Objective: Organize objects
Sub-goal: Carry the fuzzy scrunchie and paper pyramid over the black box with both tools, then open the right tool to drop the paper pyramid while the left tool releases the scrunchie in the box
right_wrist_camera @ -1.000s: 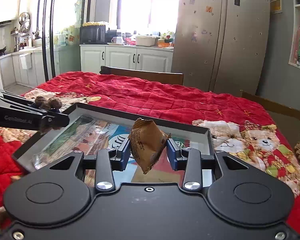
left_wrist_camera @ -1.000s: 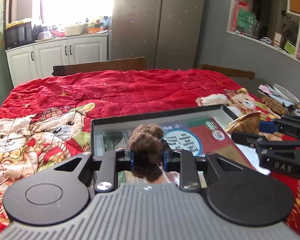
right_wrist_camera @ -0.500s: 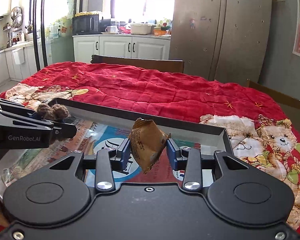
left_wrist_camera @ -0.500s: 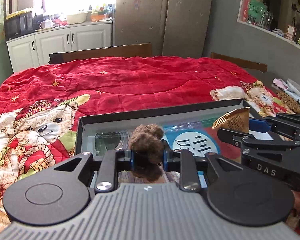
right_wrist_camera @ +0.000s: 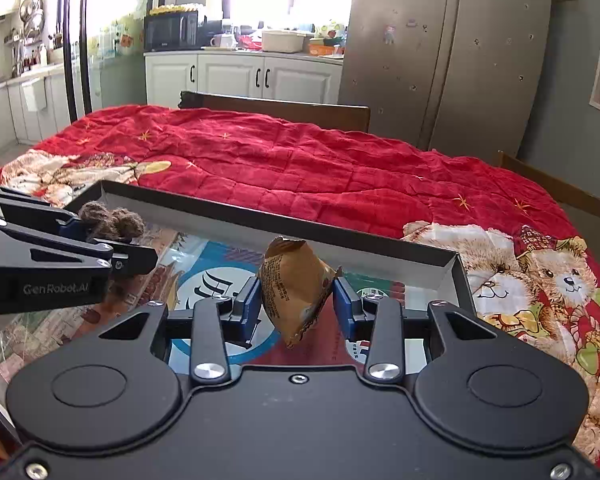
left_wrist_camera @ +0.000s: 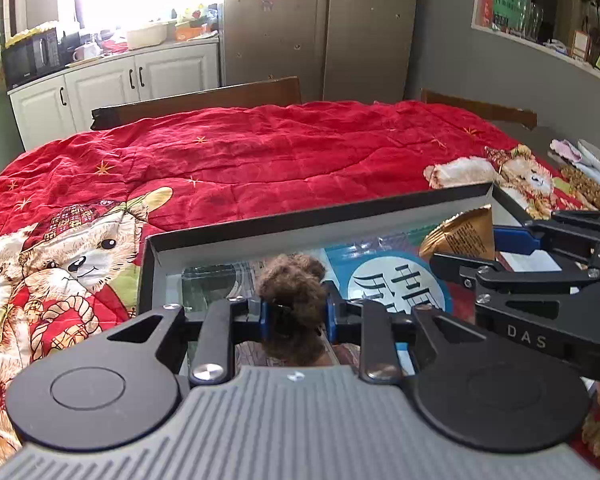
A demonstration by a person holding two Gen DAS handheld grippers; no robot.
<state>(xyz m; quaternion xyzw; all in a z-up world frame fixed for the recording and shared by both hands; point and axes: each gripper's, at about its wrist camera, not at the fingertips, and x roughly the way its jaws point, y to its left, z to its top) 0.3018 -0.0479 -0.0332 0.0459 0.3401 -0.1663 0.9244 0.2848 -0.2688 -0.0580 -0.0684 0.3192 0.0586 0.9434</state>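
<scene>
We see a shallow dark-walled box [left_wrist_camera: 300,218] lying open on a table covered with a red quilt [left_wrist_camera: 260,160] printed with teddy bears. The floor of the box is lined with flat printed packets: one under clear film at its left end, and beside it a packet with a large blue-and-white round emblem [right_wrist_camera: 204,292]. Nothing else that we can make out lies loose in the box.

Both our tools hang over the box. Our left gripper [left_wrist_camera: 294,316] is closed on a brown fuzzy lump [left_wrist_camera: 292,304], its blue pads pressing the lump from both sides; the lump bulges above and below the pads. In the right wrist view the same lump [right_wrist_camera: 110,222] shows at the tip of the left gripper [right_wrist_camera: 112,240], above the left part of the box, clear of the packets below it.

Our right gripper [right_wrist_camera: 296,308] is closed on a small golden-brown snack packet [right_wrist_camera: 294,292], held by its sides and tilted, one sealed corner pointing down and the crimped top edge up. It hangs above the middle of the box, over the emblem packet, apart from it. In the left wrist view this packet [left_wrist_camera: 466,236] appears near the right end of the box, at the tip of the right gripper [left_wrist_camera: 484,248].

The two held things are well apart from each other, each over the box interior.
</scene>
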